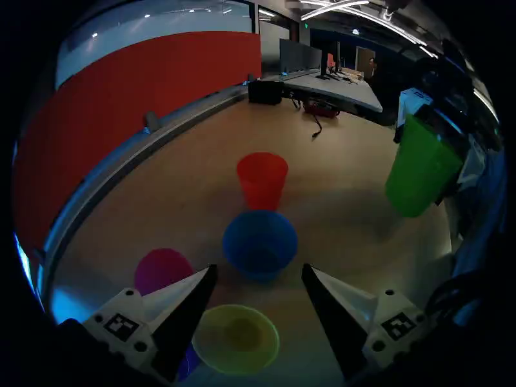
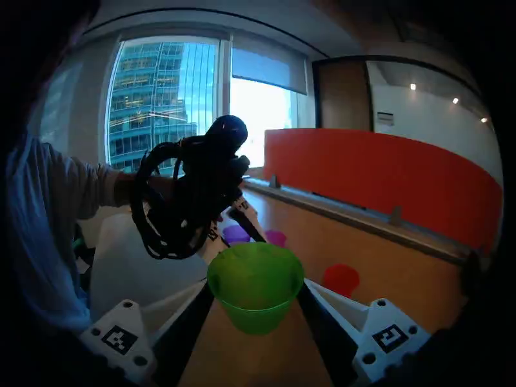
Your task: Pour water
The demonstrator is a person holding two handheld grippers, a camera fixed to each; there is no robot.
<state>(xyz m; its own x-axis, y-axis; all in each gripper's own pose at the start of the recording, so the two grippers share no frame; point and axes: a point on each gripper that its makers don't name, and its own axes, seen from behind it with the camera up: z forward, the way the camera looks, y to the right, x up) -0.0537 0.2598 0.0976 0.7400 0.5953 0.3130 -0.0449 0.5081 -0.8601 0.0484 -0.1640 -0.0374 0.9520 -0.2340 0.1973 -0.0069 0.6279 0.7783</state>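
My left gripper [image 1: 258, 271] is open and hovers low over a wooden table [image 1: 348, 213]. A yellow cup [image 1: 236, 338] stands just below its fingers, with a blue cup [image 1: 260, 244] ahead of the tips and a red cup [image 1: 262, 180] behind that. A magenta cup [image 1: 162, 269] stands to the left. My right gripper [image 2: 256, 284] is shut on a green cup [image 2: 256, 293], held upright in the air. The same green cup [image 1: 419, 169] appears tilted at the right of the left gripper view. I cannot tell whether any cup holds water.
In the right gripper view, a hand holds a dark device with looped cables [image 2: 193, 193] in front of me. A white translucent container [image 2: 129, 264] stands at the left beside a person's sleeve [image 2: 39, 226]. A red partition [image 1: 129, 97] runs along the table's far edge. Desks [image 1: 335, 87] stand beyond.
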